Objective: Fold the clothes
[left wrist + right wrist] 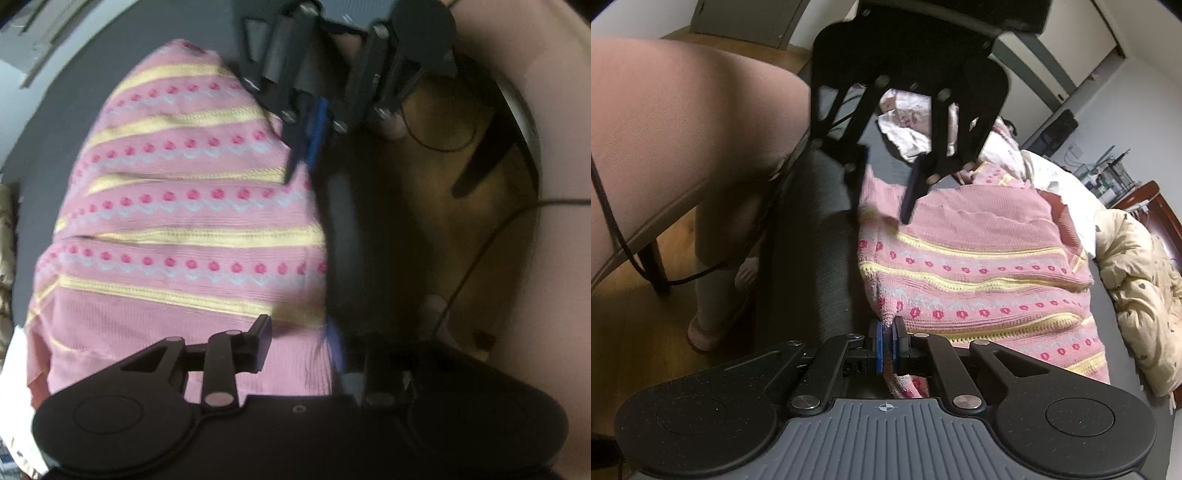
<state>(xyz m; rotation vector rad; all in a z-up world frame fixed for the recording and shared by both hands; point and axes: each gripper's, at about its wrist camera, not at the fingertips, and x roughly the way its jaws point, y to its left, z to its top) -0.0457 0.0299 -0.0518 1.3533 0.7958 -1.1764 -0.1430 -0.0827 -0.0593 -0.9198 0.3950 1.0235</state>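
Right wrist view: right gripper [886,349] clamped on pink sweater [979,266] hem at 6 o'clock, likely anchoring fold; left gripper [886,184] at 12 o'clock, parted, nothing held; sweater lies on grey surface [809,236], person's leg [683,129] at 9 o'clock.

We see our left hand-held gripper [299,347] over the near part of a pink knitted sweater [192,206], its jaws apart and nothing between them. The sweater, striped yellow with rows of red dots, lies on a dark grey bed [55,133] and reaches its right edge. At the far right edge, the right hand-held gripper [310,147] appears, through the blur, to pinch the sweater's border.
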